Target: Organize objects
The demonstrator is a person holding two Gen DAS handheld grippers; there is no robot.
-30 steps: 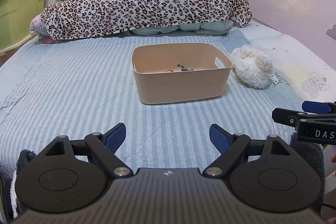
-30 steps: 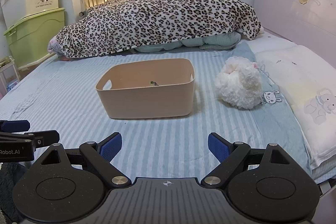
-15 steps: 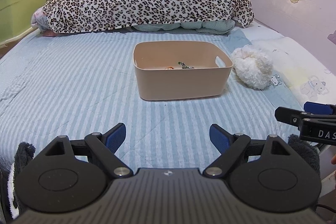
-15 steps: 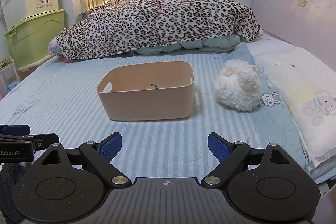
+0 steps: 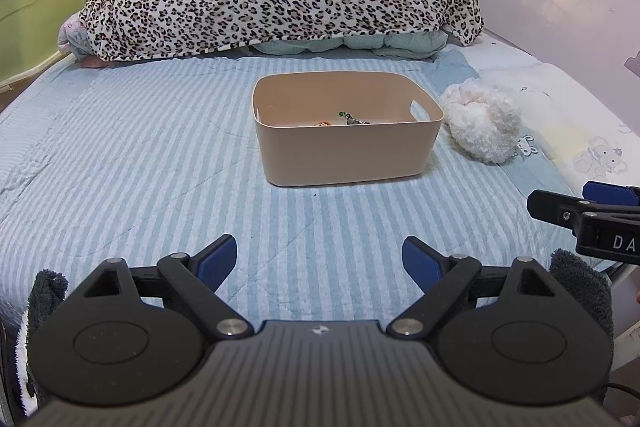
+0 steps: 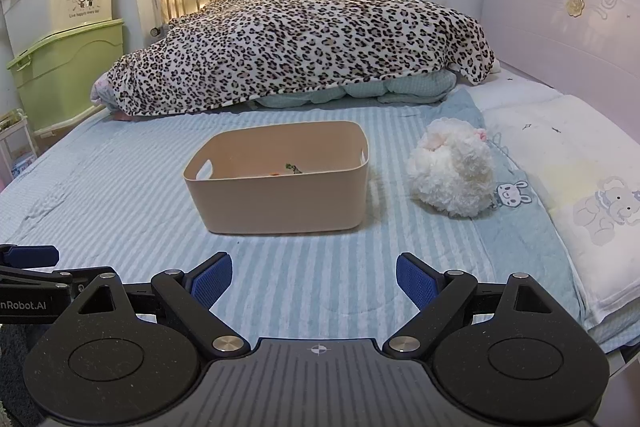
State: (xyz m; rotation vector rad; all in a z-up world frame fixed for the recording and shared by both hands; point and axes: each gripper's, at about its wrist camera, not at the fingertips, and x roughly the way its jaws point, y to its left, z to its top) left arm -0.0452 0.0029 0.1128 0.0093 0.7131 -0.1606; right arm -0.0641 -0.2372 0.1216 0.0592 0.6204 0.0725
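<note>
Both hand-held grippers, left and right, hang over the near edge of the bed with jaws spread wide and nothing between them. Beyond them the tan bin sits upright on the striped sheet, its long axis running across the bed, with a few small items lying on its bottom, too small to identify. Just right of the bin, not touching it, lies a fluffy white plush toy, and behind the bin is a leopard blanket.

The bin at frame centre is showing smooth, matt beige plastic. Right of it, the toy is looking fluffy and white. The bedsheet is lying as soft striped quilted cloth; the blanket at the top is looking like plush leopard fleece.
</note>
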